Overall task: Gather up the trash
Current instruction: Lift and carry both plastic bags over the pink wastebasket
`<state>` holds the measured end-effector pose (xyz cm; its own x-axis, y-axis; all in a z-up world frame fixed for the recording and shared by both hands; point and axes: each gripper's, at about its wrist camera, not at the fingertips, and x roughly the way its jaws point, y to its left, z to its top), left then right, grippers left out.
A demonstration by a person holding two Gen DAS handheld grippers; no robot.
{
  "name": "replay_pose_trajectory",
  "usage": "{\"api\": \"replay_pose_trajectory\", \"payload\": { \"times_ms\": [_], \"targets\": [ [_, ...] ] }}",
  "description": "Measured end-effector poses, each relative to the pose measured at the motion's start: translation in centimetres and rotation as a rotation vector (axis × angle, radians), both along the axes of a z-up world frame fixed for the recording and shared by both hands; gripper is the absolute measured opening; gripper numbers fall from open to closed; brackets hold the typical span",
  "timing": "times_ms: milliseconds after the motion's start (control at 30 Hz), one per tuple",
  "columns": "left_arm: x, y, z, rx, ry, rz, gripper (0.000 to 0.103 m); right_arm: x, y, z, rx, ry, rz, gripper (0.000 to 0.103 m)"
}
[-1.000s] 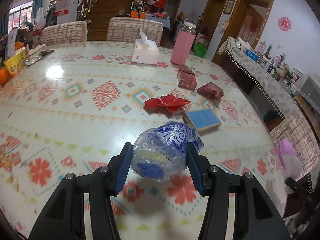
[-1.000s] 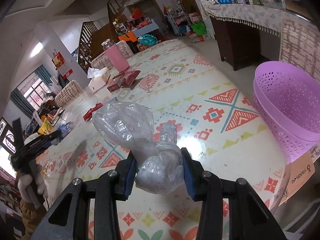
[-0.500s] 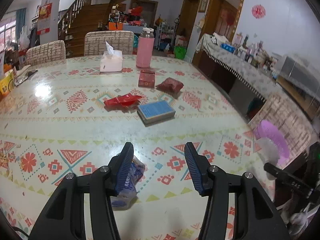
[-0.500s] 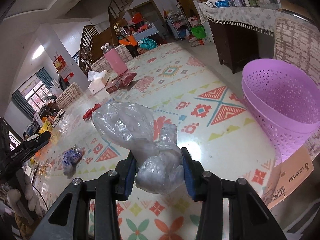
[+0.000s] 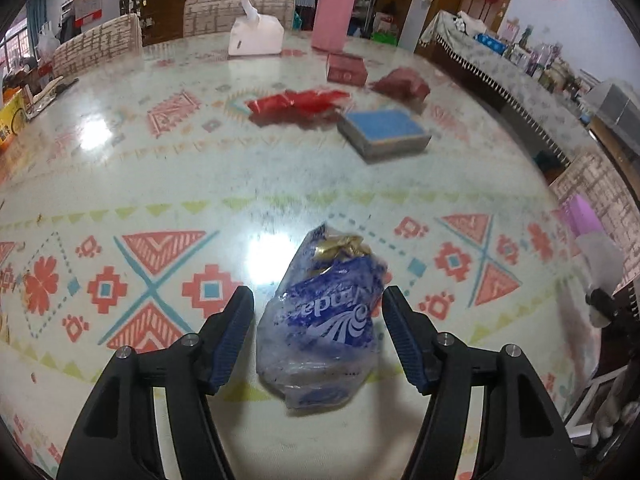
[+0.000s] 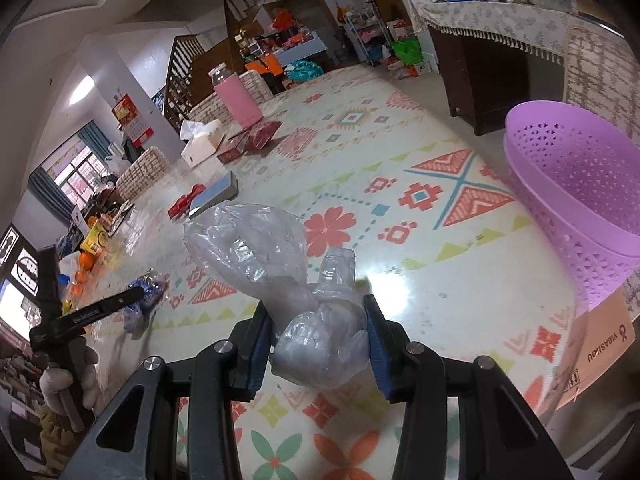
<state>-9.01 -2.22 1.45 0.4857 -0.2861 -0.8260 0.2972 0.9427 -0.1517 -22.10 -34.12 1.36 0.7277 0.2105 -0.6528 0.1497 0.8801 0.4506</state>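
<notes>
A crumpled blue plastic wrapper (image 5: pixel 324 320) lies on the patterned table (image 5: pixel 160 184), between the jaws of my open left gripper (image 5: pixel 318 336), which do not touch it. It also shows in the right wrist view (image 6: pixel 144 300), beside the left gripper (image 6: pixel 100 308). My right gripper (image 6: pixel 318 344) is shut on a clear crumpled plastic bag (image 6: pixel 280 280), held above the table edge. A purple perforated basket (image 6: pixel 576 196) stands to its right, beside the table.
Farther on the table lie a red wrapper (image 5: pixel 296 104), a blue-topped box (image 5: pixel 384 132), a dark red packet (image 5: pixel 400 86), a red box (image 5: pixel 346 68), a tissue box (image 5: pixel 256 36) and a pink bottle (image 5: pixel 334 12). A cardboard box (image 6: pixel 600 344) sits below the basket.
The blue wrapper left the left gripper's jaws and dropped onto the table. The left gripper has since moved back over it, jaws open around it. The right gripper moved toward the basket.
</notes>
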Motion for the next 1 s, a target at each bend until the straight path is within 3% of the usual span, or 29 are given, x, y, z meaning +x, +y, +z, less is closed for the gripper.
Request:
{"api": "replay_pose_trajectory", "payload": {
  "times_ms": [133, 200, 267, 433, 667, 1000],
  "targets": [
    [0.2, -0.9, -0.3, 0.016, -0.012, 0.012, 0.066, 0.5, 0.6, -0.2, -0.007, 0.012, 0.012, 0.048],
    [0.3, -1.6, -0.3, 0.046, -0.023, 0.012, 0.045, 0.7, 0.9, -0.2, -0.012, 0.015, 0.016, 0.048],
    [0.3, -2.2, 0.1, 0.056, -0.027, 0.008, 0.039, 1.0, 1.1, -0.2, -0.019, 0.019, 0.019, 0.048],
    [-0.2, -3.7, 2.4, 0.076, -0.094, -0.008, 0.038, 1.5, 1.5, -0.1, -0.029, 0.025, 0.026, 0.048],
    [-1.8, -7.0, 6.2, 0.161, -0.268, -0.048, 0.038, 1.8, 1.4, 0.4, -0.047, 0.015, 0.023, 0.047],
    [-1.9, -10.5, 7.0, 0.172, -0.293, -0.108, 0.038, 1.4, -0.1, 1.0, -0.056, 0.006, -0.011, 0.047]
  ]
}}
